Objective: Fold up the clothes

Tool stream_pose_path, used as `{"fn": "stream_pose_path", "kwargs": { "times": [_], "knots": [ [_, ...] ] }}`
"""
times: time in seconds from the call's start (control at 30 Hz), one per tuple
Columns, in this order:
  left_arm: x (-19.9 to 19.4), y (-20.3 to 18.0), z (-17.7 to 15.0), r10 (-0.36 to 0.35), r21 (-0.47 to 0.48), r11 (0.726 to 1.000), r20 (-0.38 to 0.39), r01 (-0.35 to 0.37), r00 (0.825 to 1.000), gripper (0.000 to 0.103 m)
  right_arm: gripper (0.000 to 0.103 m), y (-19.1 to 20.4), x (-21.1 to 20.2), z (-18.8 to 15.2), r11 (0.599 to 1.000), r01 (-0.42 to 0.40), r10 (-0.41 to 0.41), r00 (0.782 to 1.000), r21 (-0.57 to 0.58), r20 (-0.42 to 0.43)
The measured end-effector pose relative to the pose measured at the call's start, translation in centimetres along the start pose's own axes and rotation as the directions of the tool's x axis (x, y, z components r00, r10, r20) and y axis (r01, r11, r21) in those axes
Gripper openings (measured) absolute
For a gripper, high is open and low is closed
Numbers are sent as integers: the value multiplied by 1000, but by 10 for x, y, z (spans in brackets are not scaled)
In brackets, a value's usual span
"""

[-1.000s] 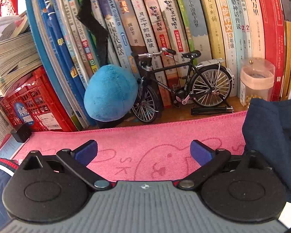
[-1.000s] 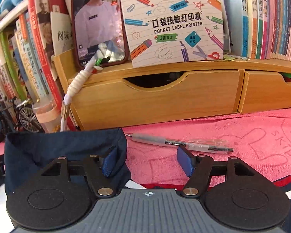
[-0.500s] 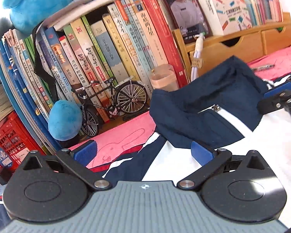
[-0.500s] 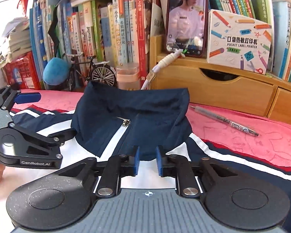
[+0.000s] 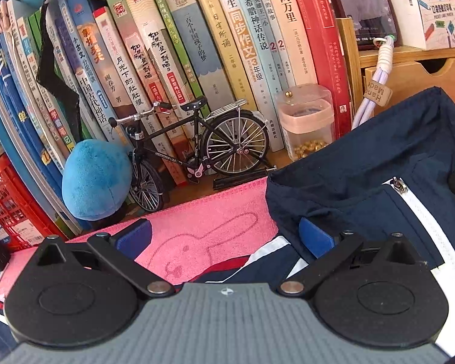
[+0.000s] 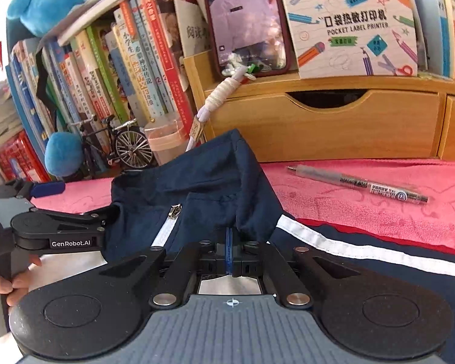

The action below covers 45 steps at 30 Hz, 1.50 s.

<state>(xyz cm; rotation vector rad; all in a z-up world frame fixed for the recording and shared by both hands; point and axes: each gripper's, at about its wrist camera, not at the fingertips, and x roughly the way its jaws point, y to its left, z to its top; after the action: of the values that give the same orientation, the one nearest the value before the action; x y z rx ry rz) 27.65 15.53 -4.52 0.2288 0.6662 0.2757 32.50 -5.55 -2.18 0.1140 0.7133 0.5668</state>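
Both wrist views low, sharing jacket

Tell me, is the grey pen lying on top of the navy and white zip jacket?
No, the grey pen lies on the pink towel beside the navy and white zip jacket, clear of its fabric.

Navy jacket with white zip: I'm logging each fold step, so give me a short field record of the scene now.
garment: navy jacket with white zip, spread on pink towel
right gripper: jaws shut on the raised collar fabric
left gripper: jaws open, over the jacket's shoulder edge
nearby: grey pen on towel, apart from jacket
behind: model bicycle, clear plastic jar
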Motion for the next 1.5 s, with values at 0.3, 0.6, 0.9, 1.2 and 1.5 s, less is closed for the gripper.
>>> {"fn": "stream_pose_path", "kwargs": {
  "times": [0.3, 0.6, 0.9, 1.2, 1.5],
  "knots": [
    [3, -5, 2, 26, 8, 1000, 3, -26, 1000, 103, 5, 15, -24, -6, 990, 81, -74, 995, -115, 65],
    [4, 2, 5, 12, -18, 1000, -2, -12, 1000, 103, 8, 6, 2, 17, 989, 143, -141, 989, -49, 46],
    [-70, 40, -32, -102, -140, 985, 21, 104, 995, 103, 75, 61, -107, -46, 955, -65, 69, 998, -288, 3],
    [-187, 34, -110, -188, 3, 982, -9, 188, 982, 103, 87, 92, -195, -129, 894, -163, 128, 985, -416, -113],
    [-189, 71, -134, -7, -51, 999, -84, 3, 996, 103, 89, -56, -272, -144, 965, 263, -263, 965, -17, -20]
  ]
}}
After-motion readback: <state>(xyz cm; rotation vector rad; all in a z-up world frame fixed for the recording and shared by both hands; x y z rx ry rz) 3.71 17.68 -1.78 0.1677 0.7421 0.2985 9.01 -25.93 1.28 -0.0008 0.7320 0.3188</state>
